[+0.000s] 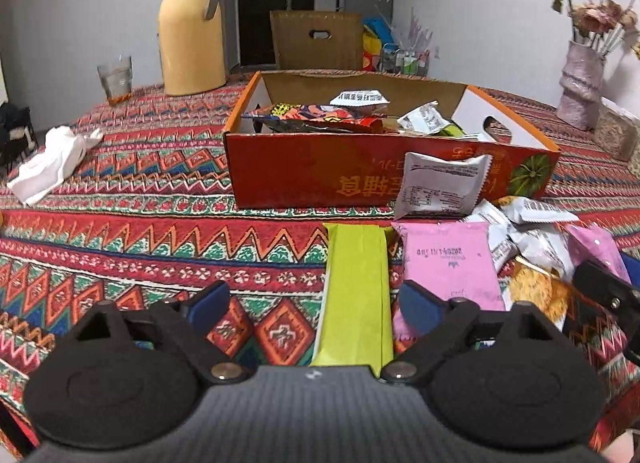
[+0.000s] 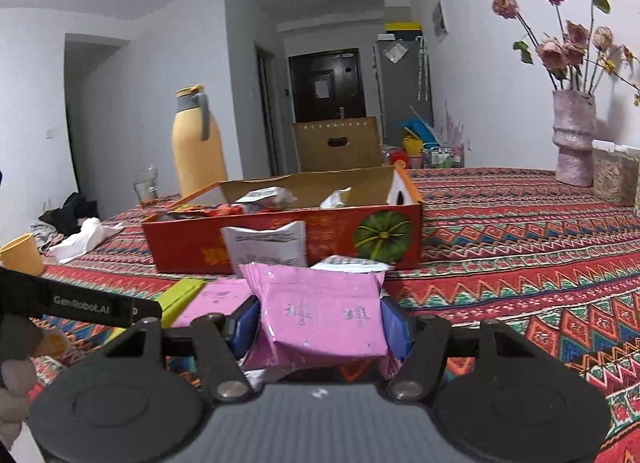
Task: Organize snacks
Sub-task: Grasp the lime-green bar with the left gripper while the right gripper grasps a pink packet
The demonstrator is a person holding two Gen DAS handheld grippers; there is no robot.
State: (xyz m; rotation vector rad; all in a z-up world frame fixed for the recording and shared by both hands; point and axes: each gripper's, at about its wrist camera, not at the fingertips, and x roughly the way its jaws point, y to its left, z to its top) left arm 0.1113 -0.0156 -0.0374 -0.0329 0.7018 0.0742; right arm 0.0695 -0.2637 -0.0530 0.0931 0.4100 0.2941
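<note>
A red cardboard box point(image 1: 312, 171) holds several snack packets and also shows in the right wrist view point(image 2: 188, 243). In front of it lie a green packet point(image 1: 356, 295), a pink packet point(image 1: 448, 263) and a white packet point(image 1: 440, 187) leaning on the box. My left gripper point(image 1: 316, 299) is open just above the cloth, with the green packet between its fingers and untouched. My right gripper point(image 2: 320, 323) is shut on another pink packet point(image 2: 320, 315), held a little above the pile.
A yellow thermos point(image 1: 192, 23), a glass point(image 1: 116, 79) and a white cloth point(image 1: 52, 163) stand to the left on the patterned tablecloth point(image 1: 140, 231). A vase of dried flowers point(image 2: 572, 135) stands at the right. A yellow cup point(image 2: 22, 255) sits at the left.
</note>
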